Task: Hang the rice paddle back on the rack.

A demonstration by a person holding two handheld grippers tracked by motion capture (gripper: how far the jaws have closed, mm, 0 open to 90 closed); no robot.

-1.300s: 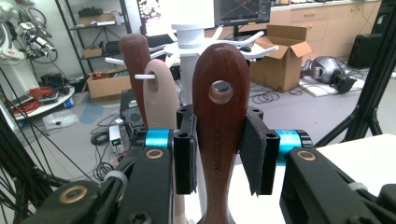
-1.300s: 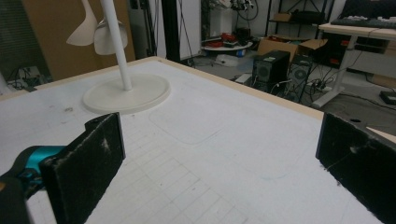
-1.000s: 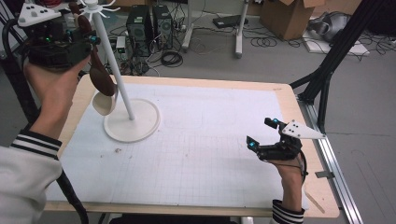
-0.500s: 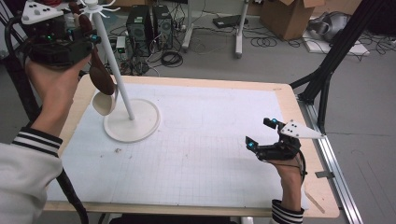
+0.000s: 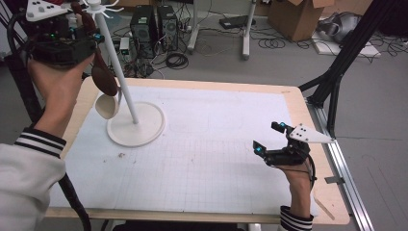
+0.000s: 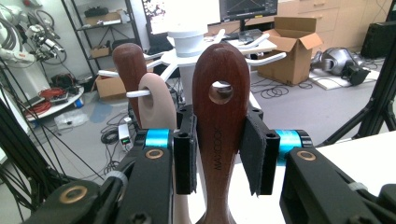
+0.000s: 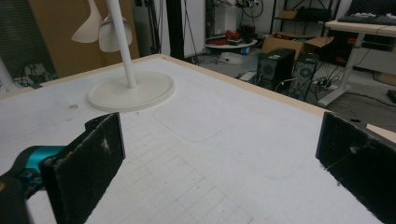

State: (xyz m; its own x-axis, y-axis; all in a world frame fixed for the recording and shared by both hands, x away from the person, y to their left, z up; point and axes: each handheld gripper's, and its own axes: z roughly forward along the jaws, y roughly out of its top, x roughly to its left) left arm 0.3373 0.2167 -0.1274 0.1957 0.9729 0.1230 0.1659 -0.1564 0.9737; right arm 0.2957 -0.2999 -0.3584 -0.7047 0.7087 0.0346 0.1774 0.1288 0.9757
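My left claw [image 6: 219, 154] clamps the smooth, dark wooden spoon [image 6: 219, 116] by its flat, holed handle, raised beside the white rack [image 5: 126, 96] near the tabletop's [image 5: 216, 144] far left corner. My right claw [image 5: 270, 140] gapes empty.

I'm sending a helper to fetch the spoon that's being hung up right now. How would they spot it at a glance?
Look at the white stand at the table's far left corner, then up to its hooks at the top. The left gripper grips a dark brown wooden spoon there, hole in its handle tip. Unlike the pale spoon and the other brown one, it is not yet on a hook.
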